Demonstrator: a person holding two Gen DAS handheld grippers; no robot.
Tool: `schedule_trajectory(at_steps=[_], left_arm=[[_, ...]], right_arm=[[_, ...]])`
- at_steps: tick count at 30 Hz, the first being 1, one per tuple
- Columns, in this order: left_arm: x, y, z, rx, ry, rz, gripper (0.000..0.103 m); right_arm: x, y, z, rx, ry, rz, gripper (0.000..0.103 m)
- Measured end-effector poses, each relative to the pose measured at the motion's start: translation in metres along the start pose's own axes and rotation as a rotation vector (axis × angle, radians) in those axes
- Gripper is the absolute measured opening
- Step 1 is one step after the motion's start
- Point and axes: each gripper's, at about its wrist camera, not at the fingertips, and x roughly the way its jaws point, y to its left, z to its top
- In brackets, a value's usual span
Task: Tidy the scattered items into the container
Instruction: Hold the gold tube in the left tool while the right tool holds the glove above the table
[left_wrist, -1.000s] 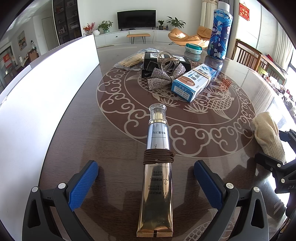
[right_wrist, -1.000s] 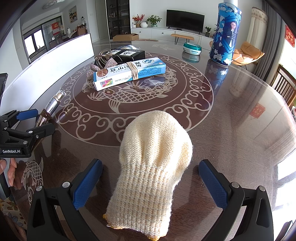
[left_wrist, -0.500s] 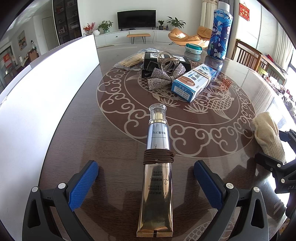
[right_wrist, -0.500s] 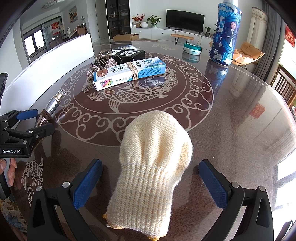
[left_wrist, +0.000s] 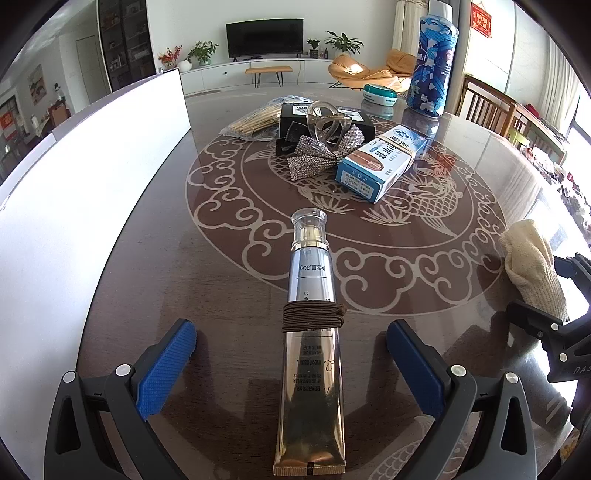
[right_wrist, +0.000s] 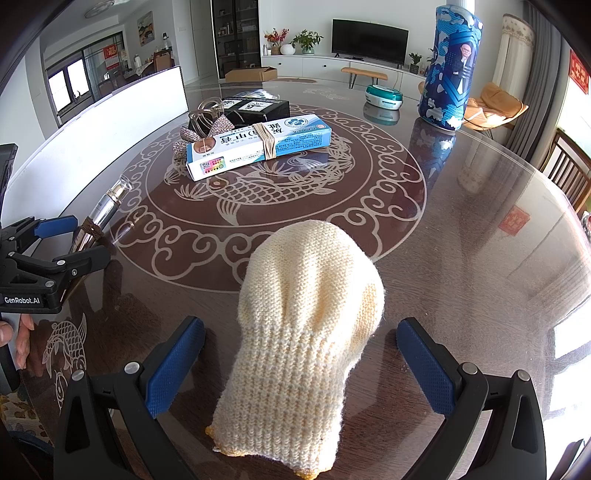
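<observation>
A gold and silver cosmetic tube (left_wrist: 310, 332), with a brown hair tie wound round its middle, lies on the dark table between the fingers of my left gripper (left_wrist: 291, 354), which is open and clear of it on both sides. A cream knitted glove (right_wrist: 306, 328) lies flat between the fingers of my right gripper (right_wrist: 301, 358), also open and not touching it. The glove (left_wrist: 532, 269) shows at the right of the left wrist view, the tube (right_wrist: 101, 218) at the left of the right wrist view. A long white container (left_wrist: 74, 192) runs along the table's left edge.
In the table's middle lie a blue and white box (right_wrist: 258, 146) bound with a rubber band, a rhinestone bow (left_wrist: 321, 153), a clear hair claw (left_wrist: 327, 120), a black box (right_wrist: 258, 107) and a packet of sticks (left_wrist: 255, 118). A tall blue canister (right_wrist: 450, 66) and a teal tin (right_wrist: 384, 96) stand farther back.
</observation>
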Motion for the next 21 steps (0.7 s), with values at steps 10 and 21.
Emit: schedule_trajectory(at_steps=[10, 21], left_arm=[[-0.0023, 0.0021, -0.0023, 0.061, -0.002, -0.043, 0.103], [-0.0025, 0.0028, -0.0025, 0.062, 0.0, -0.045, 0.103]], right_arm=[[0.0001, 0.0, 0.0001, 0.0, 0.0, 0.0, 0.103], [0.0003, 0.0, 0.0004, 0.0, 0.0, 0.0, 0.103]])
